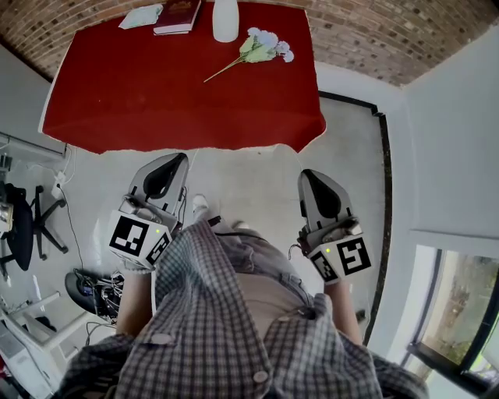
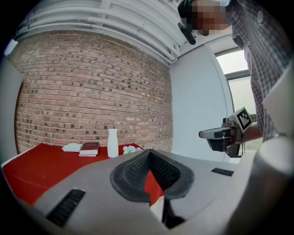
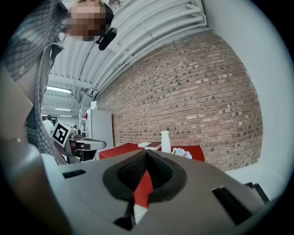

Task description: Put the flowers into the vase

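Observation:
A bunch of pale blue and white flowers (image 1: pixel 263 48) lies on the red table (image 1: pixel 140 93), its thin stem pointing to the left front. A white vase (image 1: pixel 225 19) stands upright just behind it at the table's far edge. The vase (image 2: pixel 112 143) and the flowers (image 2: pixel 130 148) also show small in the left gripper view, and the vase (image 3: pixel 165 142) and flowers (image 3: pixel 182 153) in the right gripper view. My left gripper (image 1: pixel 173 162) and right gripper (image 1: pixel 307 178) are both shut and empty, held level close to my body, well short of the table.
A dark red book (image 1: pixel 178 15) and a pale cloth (image 1: pixel 140 15) lie at the table's far left. A brick wall (image 2: pixel 92 92) runs behind the table. An office chair (image 1: pixel 23 222) and cables stand on the floor at the left; a window (image 1: pixel 460 312) is at the right.

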`<state>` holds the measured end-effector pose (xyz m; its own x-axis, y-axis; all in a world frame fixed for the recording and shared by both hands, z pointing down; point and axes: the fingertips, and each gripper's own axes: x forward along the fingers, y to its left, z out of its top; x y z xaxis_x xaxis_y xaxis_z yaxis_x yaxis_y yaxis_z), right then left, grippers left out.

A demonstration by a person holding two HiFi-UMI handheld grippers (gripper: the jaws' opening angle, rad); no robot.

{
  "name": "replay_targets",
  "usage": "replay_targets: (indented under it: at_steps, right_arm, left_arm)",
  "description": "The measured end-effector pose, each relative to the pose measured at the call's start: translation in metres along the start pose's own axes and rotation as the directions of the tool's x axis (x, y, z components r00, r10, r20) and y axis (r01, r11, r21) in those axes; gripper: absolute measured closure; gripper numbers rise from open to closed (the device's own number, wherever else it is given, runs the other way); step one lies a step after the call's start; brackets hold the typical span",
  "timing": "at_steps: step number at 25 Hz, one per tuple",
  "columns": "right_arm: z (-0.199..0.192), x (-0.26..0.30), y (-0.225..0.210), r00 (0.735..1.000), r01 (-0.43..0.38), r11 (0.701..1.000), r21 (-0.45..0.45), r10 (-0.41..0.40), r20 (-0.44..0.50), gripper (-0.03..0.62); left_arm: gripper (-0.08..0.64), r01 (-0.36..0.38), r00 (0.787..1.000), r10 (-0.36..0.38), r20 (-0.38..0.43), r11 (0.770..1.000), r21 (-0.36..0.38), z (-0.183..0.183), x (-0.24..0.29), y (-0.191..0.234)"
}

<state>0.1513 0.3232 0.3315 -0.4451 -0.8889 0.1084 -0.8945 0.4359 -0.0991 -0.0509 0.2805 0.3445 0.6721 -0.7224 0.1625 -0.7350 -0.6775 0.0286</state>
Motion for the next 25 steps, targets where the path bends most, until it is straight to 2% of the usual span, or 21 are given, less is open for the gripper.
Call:
replay_targets:
  at_steps: [8, 15, 19, 25]
  right_arm:
    - [-0.001, 0.003, -0.002, 1.0, 0.025, 1.0, 0.0, -0.025, -0.015, 0.586]
    - [0.005, 0.027, -0.002, 0.998, 0.066, 0.998, 0.021, -0.066, -0.016, 0.586]
    - [0.009, 0.045, -0.004, 0.996, 0.09, 0.996, 0.025, -0.089, -0.01, 0.586]
    - [0.019, 0.08, -0.001, 0.994, 0.11, 0.993, 0.05, -0.11, 0.007, 0.586]
  left_arm:
    - [0.555, 0.023, 0.999, -0.023, -0.022, 1.0, 0.015, -0.001, 0.0, -0.001]
    - [0.555, 0.033, 0.999, -0.033, -0.012, 0.999, -0.032, 0.005, 0.009, 0.034]
    - [0.554, 0.058, 0.998, -0.058, -0.029, 0.998, 0.005, 0.007, 0.021, 0.051]
    - [0.555, 0.087, 0.996, -0.087, -0.028, 0.996, -0.001, 0.013, 0.039, 0.083]
